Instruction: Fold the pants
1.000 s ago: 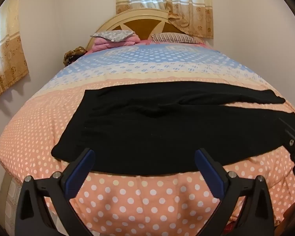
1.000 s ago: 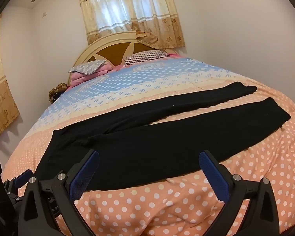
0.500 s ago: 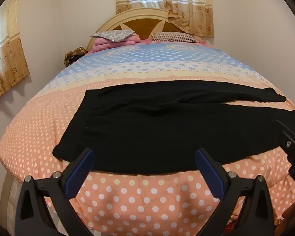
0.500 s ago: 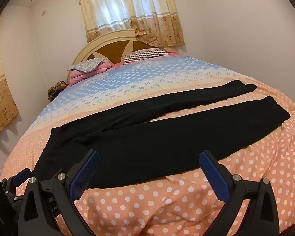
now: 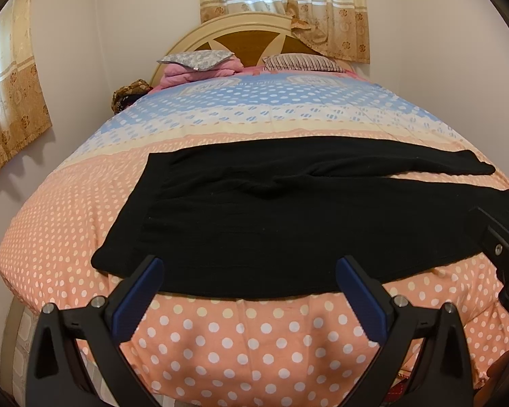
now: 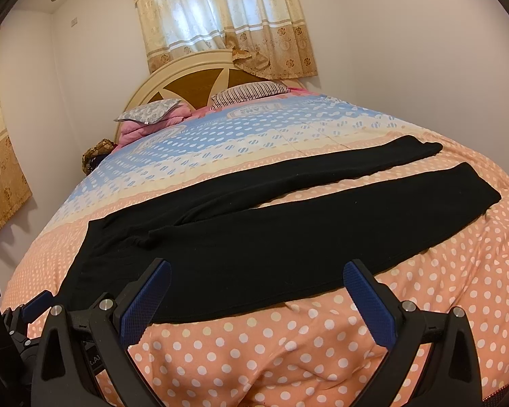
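Black pants (image 5: pixel 288 217) lie flat across the near part of the bed, waistband to the left, both legs spread apart to the right; they also show in the right wrist view (image 6: pixel 271 234). My left gripper (image 5: pixel 249 288) is open and empty, just short of the pants' near edge at the waist end. My right gripper (image 6: pixel 256 291) is open and empty, just short of the near leg's edge. The right gripper's body (image 5: pixel 505 251) shows at the right edge of the left wrist view; the left gripper's body (image 6: pixel 27 312) shows at the lower left of the right wrist view.
The bed has a polka-dot cover (image 5: pixel 254 339), peach near me and blue farther back. Pillows (image 5: pixel 200 59) and a folded pink blanket lie by the headboard (image 5: pixel 244 34). Walls stand on both sides, with curtains (image 6: pixel 220 17) behind the headboard and at left.
Both grippers have drifted slightly; the view of the bed sits a little lower and the pants look marginally nearer. Both stay open and the pants have not moved.
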{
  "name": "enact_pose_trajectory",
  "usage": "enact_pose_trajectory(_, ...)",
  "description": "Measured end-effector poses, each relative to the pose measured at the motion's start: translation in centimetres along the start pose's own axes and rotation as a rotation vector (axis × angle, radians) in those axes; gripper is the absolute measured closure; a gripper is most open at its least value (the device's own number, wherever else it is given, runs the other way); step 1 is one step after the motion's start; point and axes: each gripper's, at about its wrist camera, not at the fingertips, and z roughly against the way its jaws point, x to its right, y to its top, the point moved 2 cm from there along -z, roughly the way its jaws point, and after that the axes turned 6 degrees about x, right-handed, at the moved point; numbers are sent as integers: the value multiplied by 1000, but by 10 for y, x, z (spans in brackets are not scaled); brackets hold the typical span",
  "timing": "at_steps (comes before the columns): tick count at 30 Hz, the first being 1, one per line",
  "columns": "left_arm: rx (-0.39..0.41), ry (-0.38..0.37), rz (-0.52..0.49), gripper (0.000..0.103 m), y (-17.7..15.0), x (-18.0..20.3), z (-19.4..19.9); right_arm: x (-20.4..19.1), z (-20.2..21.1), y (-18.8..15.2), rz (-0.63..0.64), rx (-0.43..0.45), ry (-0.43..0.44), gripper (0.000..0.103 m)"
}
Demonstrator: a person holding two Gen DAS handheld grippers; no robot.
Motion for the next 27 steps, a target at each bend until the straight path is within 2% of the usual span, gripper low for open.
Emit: enact_pose_trajectory(27,1,-1,0,0,-1,-3,-1,-1,0,-3,-5,-6,-4,1)
